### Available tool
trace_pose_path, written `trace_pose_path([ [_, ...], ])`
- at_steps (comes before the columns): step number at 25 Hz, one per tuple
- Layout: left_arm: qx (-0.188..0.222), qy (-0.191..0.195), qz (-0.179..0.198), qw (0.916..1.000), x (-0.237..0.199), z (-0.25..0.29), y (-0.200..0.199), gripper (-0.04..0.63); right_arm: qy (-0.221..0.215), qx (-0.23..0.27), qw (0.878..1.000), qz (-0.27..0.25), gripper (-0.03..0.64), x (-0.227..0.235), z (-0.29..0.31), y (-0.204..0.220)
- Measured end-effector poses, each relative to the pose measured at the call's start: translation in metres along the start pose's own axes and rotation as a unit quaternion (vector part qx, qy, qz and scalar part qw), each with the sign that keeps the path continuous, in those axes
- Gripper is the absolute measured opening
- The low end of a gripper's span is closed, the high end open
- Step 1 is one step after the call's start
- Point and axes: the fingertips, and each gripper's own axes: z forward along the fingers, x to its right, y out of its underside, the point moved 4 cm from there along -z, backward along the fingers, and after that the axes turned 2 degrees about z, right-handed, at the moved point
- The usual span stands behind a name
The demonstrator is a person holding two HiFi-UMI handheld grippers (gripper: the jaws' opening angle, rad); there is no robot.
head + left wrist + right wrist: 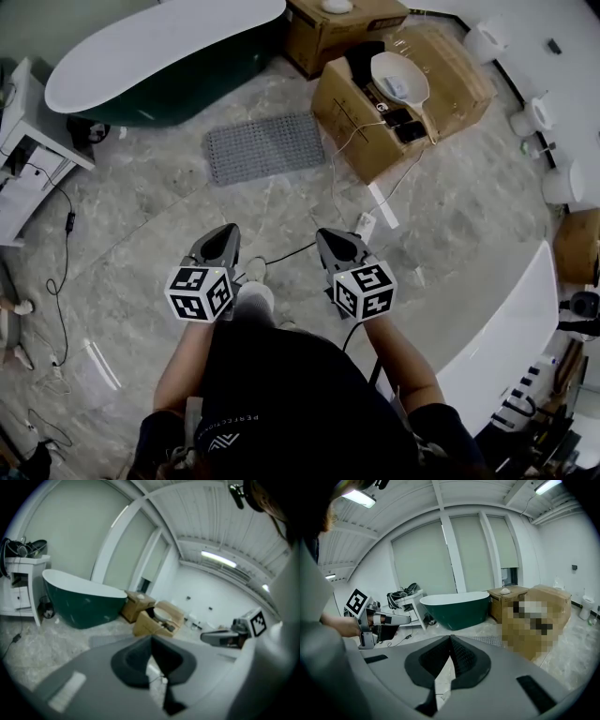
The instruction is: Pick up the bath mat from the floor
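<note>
The grey studded bath mat [264,147] lies flat on the marble floor between the green tub and a cardboard box. It shows as a thin grey strip in the left gripper view [104,640] and the right gripper view [490,641]. My left gripper [228,232] and right gripper [328,234] are held side by side in front of the person's body, pointing toward the mat and well short of it. Both have their jaws shut with nothing between them, tips meeting in the left gripper view [151,638] and the right gripper view [450,637].
A dark green bathtub [159,84] stands behind the mat. Cardboard boxes [375,131] with a white basin on top sit to its right. A white side table [28,141] and floor cables [58,272] are at the left, a white tub rim [516,328] at the right.
</note>
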Motion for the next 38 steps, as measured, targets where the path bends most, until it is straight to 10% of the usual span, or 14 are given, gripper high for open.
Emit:
trace_pose_path([
  [14,-0.038,0.000,0.016,0.9991,-0.100,0.092,-0.055,0.006,0.015,-0.037,0.999,-0.004,-0.002,0.031,0.123,-0.065],
  [38,-0.052,-0.037,0.028,0.9976,-0.098,0.322,-0.134,0.006,-0.053,-0.093,0.993,-0.055,0.000,0.227,0.274,-0.148],
])
